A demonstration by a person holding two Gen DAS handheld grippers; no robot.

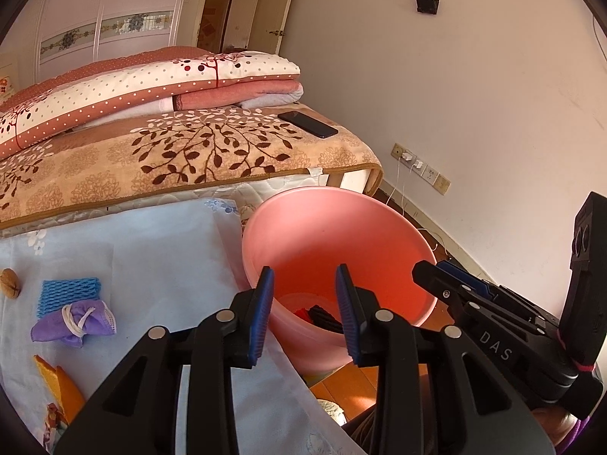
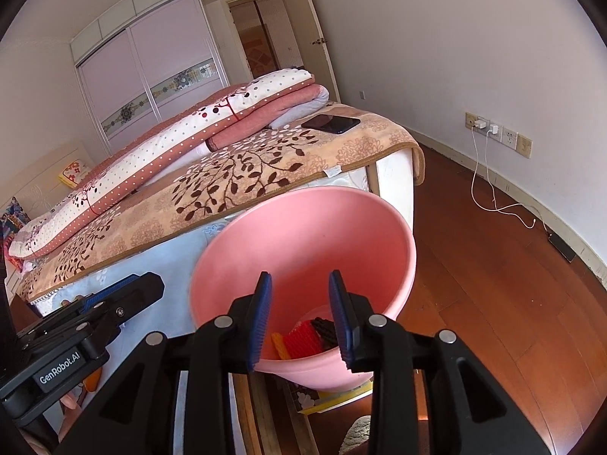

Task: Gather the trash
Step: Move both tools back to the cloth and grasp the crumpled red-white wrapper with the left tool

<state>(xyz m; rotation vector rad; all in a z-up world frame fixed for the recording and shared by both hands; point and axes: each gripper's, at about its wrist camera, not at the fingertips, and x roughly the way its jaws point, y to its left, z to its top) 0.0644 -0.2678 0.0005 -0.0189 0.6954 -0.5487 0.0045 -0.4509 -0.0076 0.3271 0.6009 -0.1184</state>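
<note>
A pink bin (image 1: 322, 239) stands on the floor beside the bed; it also shows in the right wrist view (image 2: 303, 235). Inside lie a red foam net (image 2: 301, 341), a black piece (image 2: 324, 330) and an orange piece (image 2: 277, 343). My left gripper (image 1: 305, 314) is open and empty above the bin's near rim. My right gripper (image 2: 301, 316) is open and empty over the bin. On the light blue sheet (image 1: 151, 250) lie a blue foam net (image 1: 68, 294), a crumpled purple mask (image 1: 76, 322), a walnut (image 1: 10, 282) and an orange wrapper (image 1: 57, 383).
A patterned blanket (image 1: 189, 151) covers the bed, with folded quilts (image 1: 151, 87) and a black phone (image 1: 307, 124) on it. Chargers and a white cable (image 2: 489, 189) hang from wall sockets. The wooden floor (image 2: 493, 284) lies to the right.
</note>
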